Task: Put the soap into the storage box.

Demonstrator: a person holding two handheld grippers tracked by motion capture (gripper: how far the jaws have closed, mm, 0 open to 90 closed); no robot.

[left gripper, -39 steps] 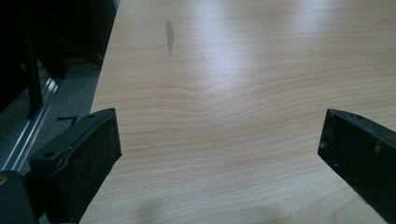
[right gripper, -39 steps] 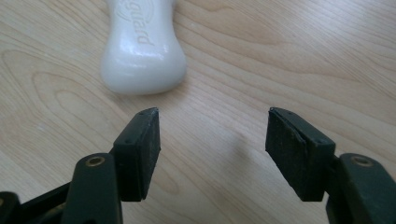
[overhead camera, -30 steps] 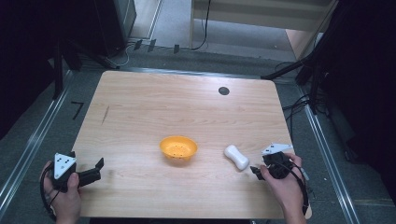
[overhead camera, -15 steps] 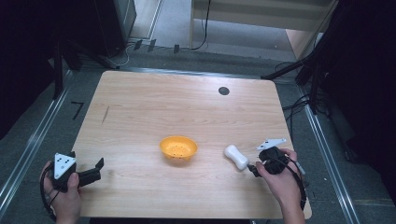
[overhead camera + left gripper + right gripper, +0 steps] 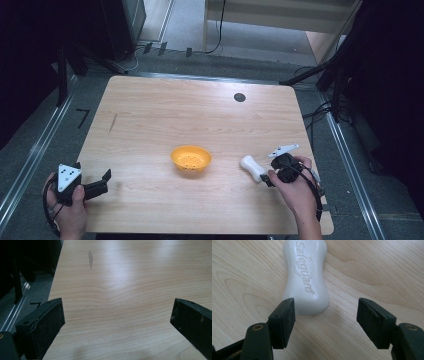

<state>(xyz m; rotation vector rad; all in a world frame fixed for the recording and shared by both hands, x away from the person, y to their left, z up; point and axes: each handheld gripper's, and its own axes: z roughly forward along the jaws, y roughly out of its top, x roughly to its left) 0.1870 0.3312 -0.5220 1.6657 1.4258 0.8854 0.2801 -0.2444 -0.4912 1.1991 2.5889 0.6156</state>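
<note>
Currently, you are bringing the right gripper (image 5: 325,312), fingers (image 5: 283,320) spread and pinching nothing, up to the white soap bar (image 5: 305,277) lying on the counter (image 5: 150,115) beside the orange bowl (image 5: 191,158), so the next move likely calls for straddling its near end before closing, while the left gripper (image 5: 117,322) is idling spread.

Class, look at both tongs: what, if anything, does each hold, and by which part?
Nothing is held. The right tongs stand open at the near end of the white soap bar, pads apart from it. The left tongs are open over bare table.
</note>
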